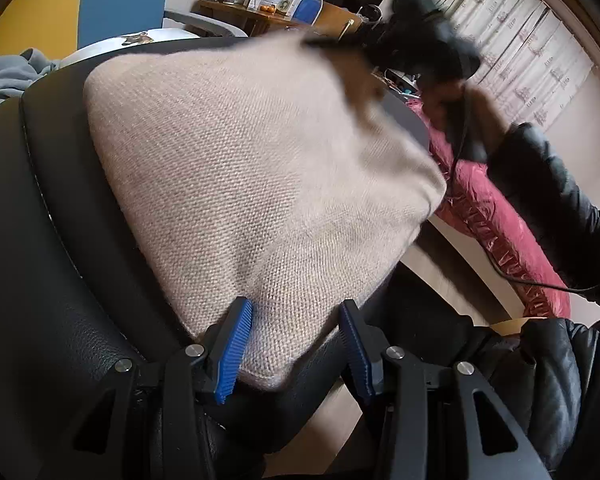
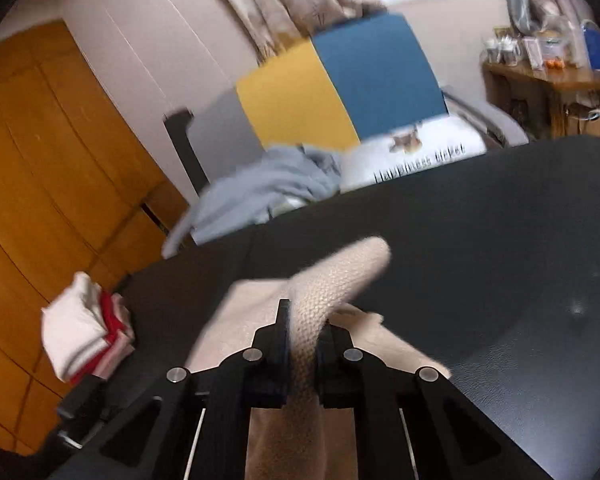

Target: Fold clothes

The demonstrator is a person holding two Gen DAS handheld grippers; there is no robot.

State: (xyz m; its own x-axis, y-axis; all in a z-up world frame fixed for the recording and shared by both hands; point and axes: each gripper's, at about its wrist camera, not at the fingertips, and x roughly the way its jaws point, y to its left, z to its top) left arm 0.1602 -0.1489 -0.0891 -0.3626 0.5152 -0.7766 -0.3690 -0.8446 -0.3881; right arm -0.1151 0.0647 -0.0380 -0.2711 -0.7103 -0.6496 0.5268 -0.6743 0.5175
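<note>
Right gripper (image 2: 300,320) clamped on beige knitted garment (image 1: 260,184); left gripper (image 1: 296,344) open, straddling its near corner; cloth extends toward twelve o'clock.

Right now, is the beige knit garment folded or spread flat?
Partly folded. The beige knit garment shows a doubled, rounded edge on the black surface, and the right gripper is lifting one pinched end.

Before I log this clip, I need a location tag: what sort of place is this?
Probably a bedroom at home. A bed with a yellow-and-blue headboard stands behind the black surface, a wooden wardrobe fills one wall, and curtains cover the window.
</note>
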